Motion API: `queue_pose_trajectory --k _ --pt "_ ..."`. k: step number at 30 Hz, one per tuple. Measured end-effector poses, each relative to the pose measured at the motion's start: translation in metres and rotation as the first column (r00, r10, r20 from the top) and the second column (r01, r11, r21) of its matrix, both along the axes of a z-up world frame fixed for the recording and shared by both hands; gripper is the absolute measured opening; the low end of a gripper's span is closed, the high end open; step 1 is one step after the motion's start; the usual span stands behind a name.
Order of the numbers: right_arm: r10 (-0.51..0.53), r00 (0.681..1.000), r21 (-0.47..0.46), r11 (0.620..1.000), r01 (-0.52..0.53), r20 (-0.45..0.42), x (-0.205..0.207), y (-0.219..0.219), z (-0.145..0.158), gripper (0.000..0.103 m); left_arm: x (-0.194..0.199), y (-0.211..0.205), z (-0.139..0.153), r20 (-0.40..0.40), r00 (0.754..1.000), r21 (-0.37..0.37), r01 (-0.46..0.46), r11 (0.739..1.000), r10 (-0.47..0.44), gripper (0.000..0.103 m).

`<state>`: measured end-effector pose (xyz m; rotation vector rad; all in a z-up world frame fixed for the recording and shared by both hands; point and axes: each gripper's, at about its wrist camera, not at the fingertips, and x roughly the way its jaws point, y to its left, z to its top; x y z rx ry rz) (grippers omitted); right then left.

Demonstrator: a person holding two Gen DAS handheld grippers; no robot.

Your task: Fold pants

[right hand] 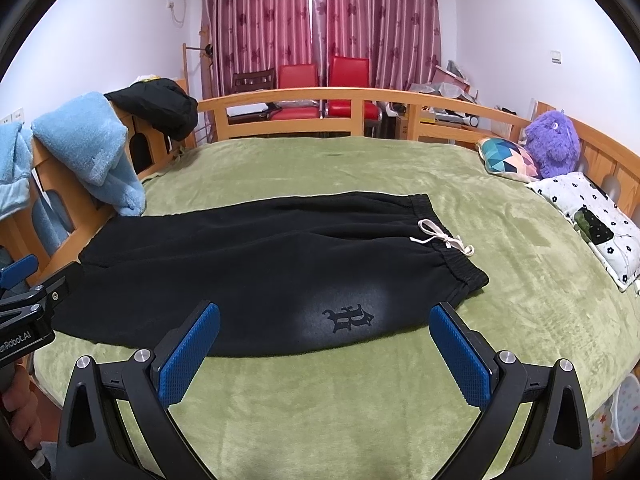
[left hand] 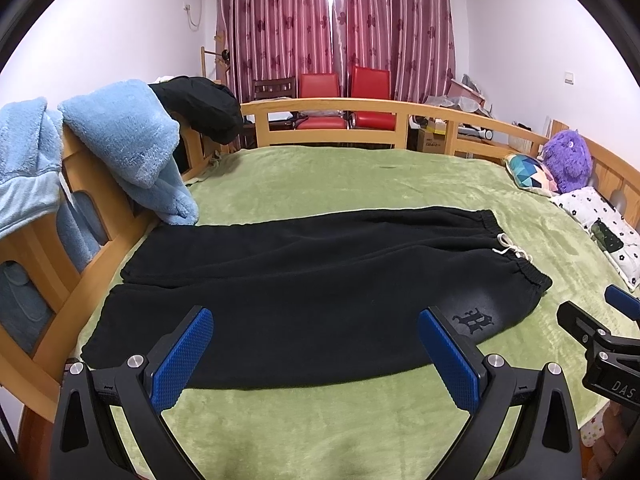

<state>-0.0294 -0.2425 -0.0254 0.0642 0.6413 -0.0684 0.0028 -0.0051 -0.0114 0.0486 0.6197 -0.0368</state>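
Black pants (left hand: 304, 288) lie flat on the green bed cover (left hand: 340, 184), legs to the left, elastic waistband with a white drawstring (left hand: 510, 250) to the right. A dark logo (left hand: 474, 320) sits on the near leg by the waist. My left gripper (left hand: 316, 356) is open and empty, above the near edge of the pants' near leg. My right gripper (right hand: 324, 352) is open and empty, above the pants (right hand: 260, 264) near the logo (right hand: 348, 318). It also shows in the left wrist view (left hand: 600, 328).
A wooden bed rail (left hand: 360, 112) runs around the bed. Blue fleece (left hand: 128, 144) and a black garment (left hand: 204, 108) hang on the left rail. Pillows (left hand: 600, 224) and a purple plush (left hand: 568, 160) lie at the right. Red chairs (left hand: 344, 96) stand behind.
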Motion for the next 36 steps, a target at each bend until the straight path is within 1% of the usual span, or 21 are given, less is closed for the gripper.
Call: queue_pose_trajectory --k 8,15,21,28,36 --pt "-0.01 0.999 0.004 1.0 0.01 -0.041 0.014 0.001 -0.01 0.103 0.016 -0.005 -0.01 -0.031 0.999 0.006 -0.007 1.0 0.008 0.103" --pt "-0.014 0.996 -0.008 1.0 0.013 -0.084 0.027 0.003 -0.02 0.103 0.029 -0.008 -0.021 -0.065 0.998 0.029 -0.013 1.0 0.015 0.103" --pt "-0.024 0.993 -0.004 1.0 0.023 -0.119 0.037 0.005 -0.028 0.103 0.037 -0.006 -0.026 -0.08 0.996 0.034 -0.023 0.999 0.025 0.103" --pt "-0.033 0.989 -0.012 0.999 0.032 -0.141 0.046 0.012 -0.033 0.103 0.045 -0.002 -0.031 -0.098 0.995 0.039 -0.031 0.999 0.035 0.103" --pt "-0.02 0.989 -0.022 1.0 0.017 -0.147 0.051 0.024 -0.037 0.103 0.05 0.002 -0.034 -0.104 0.993 0.062 -0.042 0.997 0.048 0.103"
